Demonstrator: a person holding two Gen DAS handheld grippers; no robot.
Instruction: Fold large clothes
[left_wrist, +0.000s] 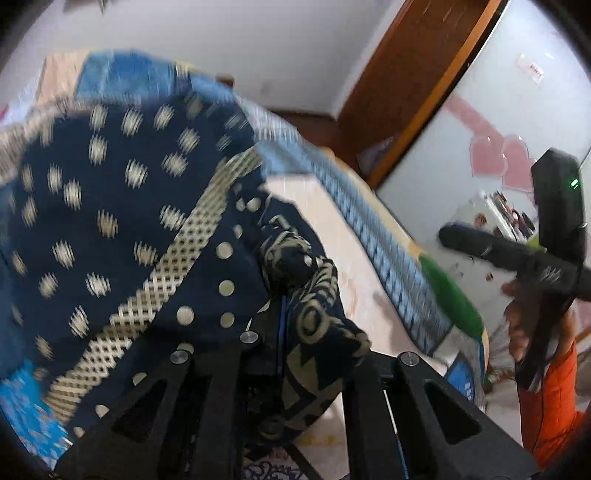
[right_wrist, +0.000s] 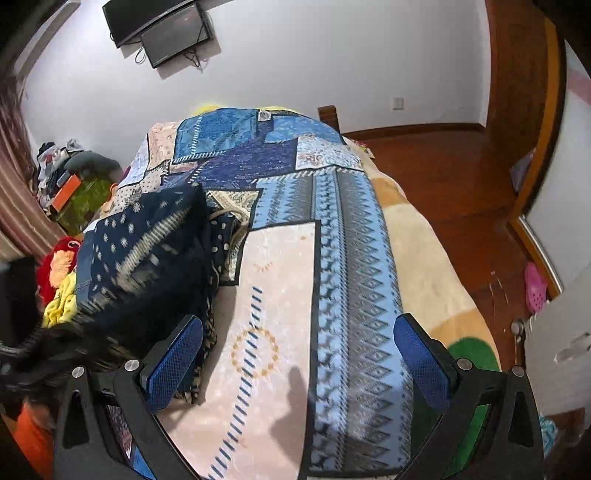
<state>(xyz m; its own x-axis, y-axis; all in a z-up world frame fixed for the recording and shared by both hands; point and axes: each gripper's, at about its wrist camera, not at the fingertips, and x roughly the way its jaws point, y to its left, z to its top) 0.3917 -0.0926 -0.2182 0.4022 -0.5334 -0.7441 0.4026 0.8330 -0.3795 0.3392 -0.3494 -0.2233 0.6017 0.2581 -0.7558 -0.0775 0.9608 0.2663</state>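
Left claw (left_wrist: 295, 314) clamped; right claw (right_wrist: 297, 365) agape

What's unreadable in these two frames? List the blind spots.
- Left wrist view: the left tool's tips, buried in the navy garment bunched over them.
- Left wrist view: the garment's far print, smeared by motion blur.
- Left wrist view: the right tool's tips, seen from behind and blurred.
- Right wrist view: the garment's lower left part, blurred and cut off by the edge.
- Either view: the garment's type and full outline, since it is crumpled on the bedspread.
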